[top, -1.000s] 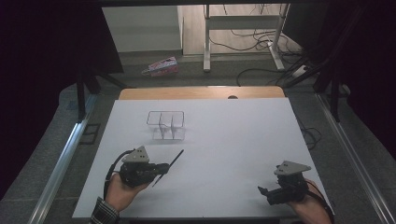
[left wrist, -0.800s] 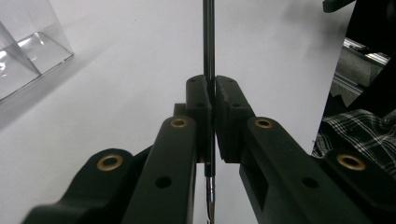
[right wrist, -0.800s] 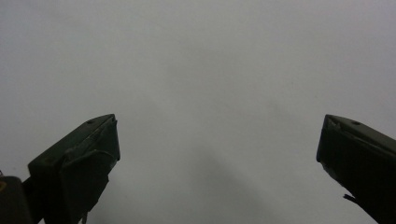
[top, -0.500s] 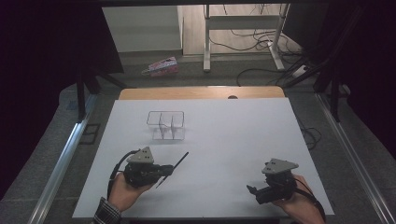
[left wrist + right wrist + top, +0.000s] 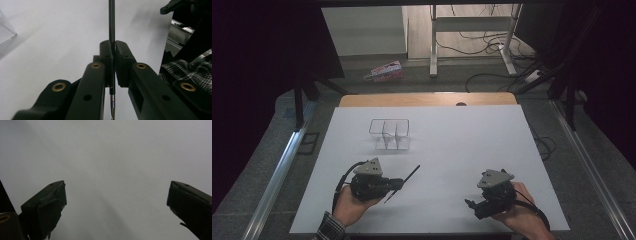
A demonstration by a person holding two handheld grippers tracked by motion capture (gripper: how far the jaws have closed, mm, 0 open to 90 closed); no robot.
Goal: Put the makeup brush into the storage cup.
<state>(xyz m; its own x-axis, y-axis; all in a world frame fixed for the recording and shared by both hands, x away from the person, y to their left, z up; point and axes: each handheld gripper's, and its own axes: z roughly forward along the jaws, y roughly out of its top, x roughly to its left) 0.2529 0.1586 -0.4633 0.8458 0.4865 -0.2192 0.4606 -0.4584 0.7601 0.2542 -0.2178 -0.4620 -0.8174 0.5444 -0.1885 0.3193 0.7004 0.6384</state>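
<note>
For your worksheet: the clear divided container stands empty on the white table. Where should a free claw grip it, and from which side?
Grip the clear container by one thin outer wall, probably the near long one, coming down from above. It stands upright and open-topped, so the rim is exposed, and one pad can drop inside a compartment. The open right claw is free; the left claw is shut on a pen.

White table point(image 5: 472, 135), clear divided box point(image 5: 390, 134)

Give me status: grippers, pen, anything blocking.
Left gripper shut on pen. Right gripper open, nothing between jaws. Clear box beyond pen, path unobstructed.
</note>
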